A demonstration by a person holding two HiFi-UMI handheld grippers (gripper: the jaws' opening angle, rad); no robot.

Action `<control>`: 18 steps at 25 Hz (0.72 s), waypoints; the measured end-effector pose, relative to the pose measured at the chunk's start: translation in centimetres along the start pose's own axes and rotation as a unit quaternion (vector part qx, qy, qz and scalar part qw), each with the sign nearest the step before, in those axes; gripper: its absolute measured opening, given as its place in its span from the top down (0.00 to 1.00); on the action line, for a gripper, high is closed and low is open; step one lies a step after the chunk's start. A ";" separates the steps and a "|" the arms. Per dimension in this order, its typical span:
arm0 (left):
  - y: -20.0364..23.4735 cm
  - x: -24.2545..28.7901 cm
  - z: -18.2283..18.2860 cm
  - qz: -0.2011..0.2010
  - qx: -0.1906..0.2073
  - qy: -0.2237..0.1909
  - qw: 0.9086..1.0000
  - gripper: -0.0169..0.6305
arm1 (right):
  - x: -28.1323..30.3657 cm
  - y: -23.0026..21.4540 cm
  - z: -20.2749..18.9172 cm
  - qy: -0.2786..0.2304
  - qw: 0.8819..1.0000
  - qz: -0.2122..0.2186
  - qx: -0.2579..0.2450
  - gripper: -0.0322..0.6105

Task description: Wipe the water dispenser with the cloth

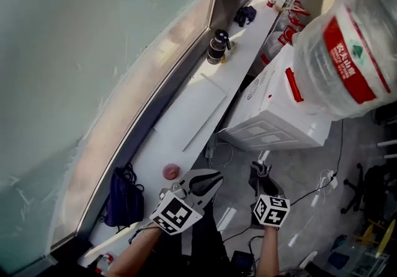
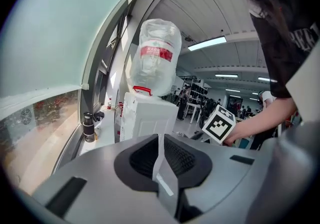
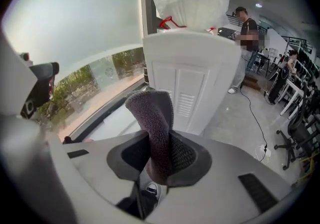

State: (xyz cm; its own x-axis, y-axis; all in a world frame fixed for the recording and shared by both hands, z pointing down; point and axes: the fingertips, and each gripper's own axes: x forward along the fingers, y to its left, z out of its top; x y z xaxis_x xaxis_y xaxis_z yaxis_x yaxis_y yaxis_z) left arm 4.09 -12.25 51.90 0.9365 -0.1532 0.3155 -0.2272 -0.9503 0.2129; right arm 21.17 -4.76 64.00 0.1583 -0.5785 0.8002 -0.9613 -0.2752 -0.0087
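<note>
We saw the left gripper (image 2: 159, 143) with its two jaws brought together, the ribbed pads meeting along a thin seam and holding nothing; it touched nothing and hung in the air by the near end of the white window ledge (image 1: 186, 114). The right gripper (image 3: 161, 144) had its jaws closed tight on the cloth (image 3: 151, 113); the cloth, a grey nubbly fabric, stood up out of the jaws in a folded hump, and its lower end ran down between the pads. In the head view we found both grippers low in the frame, side by side; the right one hung over the grey floor (image 1: 310, 170), apart from the water dispenser (image 1: 273, 114), and the cloth was not touching the machine. The dispenser, a white box with a louvred panel, stood against the ledge ahead of the grippers; a clear upturned water bottle (image 1: 341, 46) with a red label sat on top of it. On the ledge we noted a dark flask (image 1: 217, 46) farther along; a small red round thing (image 1: 170, 171) lay near the left gripper; a dark blue bag (image 1: 124, 198) sat beside the window.
</note>
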 end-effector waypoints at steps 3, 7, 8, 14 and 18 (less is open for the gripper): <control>-0.5 -2.2 2.1 0.001 0.001 -0.006 1.000 0.92 | -4.5 1.6 1.5 -0.019 1.000 0.007 0.021 0.80; -1.2 -4.7 4.3 0.003 0.007 -0.012 1.000 0.92 | -10.0 3.0 3.6 -0.053 0.997 0.011 0.049 0.80; -1.4 -5.3 4.8 0.001 0.009 -0.012 1.000 0.92 | -11.3 3.3 4.1 -0.062 0.997 0.012 0.053 0.80; -3.6 -8.4 6.9 -0.023 0.023 -0.018 0.999 0.92 | -18.1 5.1 6.0 -0.117 0.990 0.009 0.076 0.80; -5.5 -9.7 7.3 -0.047 0.038 -0.016 0.998 0.92 | -21.3 6.1 6.0 -0.148 0.984 0.006 0.102 0.80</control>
State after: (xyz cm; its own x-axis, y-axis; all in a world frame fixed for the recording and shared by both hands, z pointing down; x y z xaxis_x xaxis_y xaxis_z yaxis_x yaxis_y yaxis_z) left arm -1.83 -7.55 40.91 0.9610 -0.0689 0.2678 -0.1176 -0.9784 0.1702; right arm 13.25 1.29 43.34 0.2357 -0.7725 0.5896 -0.9032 -0.3980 -0.1604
